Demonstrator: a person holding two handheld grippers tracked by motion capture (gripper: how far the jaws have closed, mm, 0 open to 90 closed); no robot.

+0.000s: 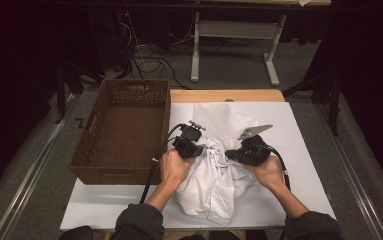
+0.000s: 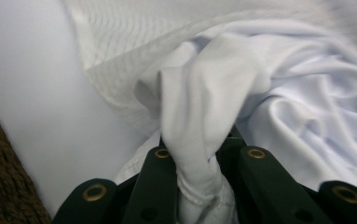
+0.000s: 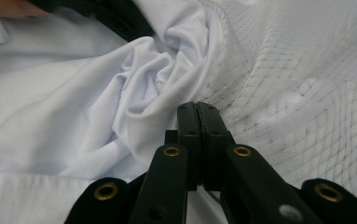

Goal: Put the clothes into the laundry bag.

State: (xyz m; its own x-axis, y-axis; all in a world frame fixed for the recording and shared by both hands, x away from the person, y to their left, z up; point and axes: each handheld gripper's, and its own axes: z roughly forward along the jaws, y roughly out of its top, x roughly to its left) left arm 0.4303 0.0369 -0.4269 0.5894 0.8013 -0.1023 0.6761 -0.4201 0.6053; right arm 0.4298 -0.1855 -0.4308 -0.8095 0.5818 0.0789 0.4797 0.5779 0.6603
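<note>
Garment (image 1: 214,165) lies bunched mid-desk (image 1: 299,150), right of basket (image 1: 124,130). Left gripper (image 2: 199,163) jaws pinch twisted fold; right gripper (image 3: 197,140) jaws closed tight, cloth edge seemingly caught (hard to confirm). Both hands level, garment between them, long axis toward person.

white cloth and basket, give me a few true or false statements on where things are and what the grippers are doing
1. The left gripper is shut on a fold of the cloth. True.
2. The cloth lies inside the basket. False: it lies on the table, beside the basket.
3. The right gripper has its jaws wide open. False: they are pressed together.
4. The basket stands to the left of the cloth in the high view. True.
5. The cloth is folded flat. False: it is bunched and crumpled.
</note>
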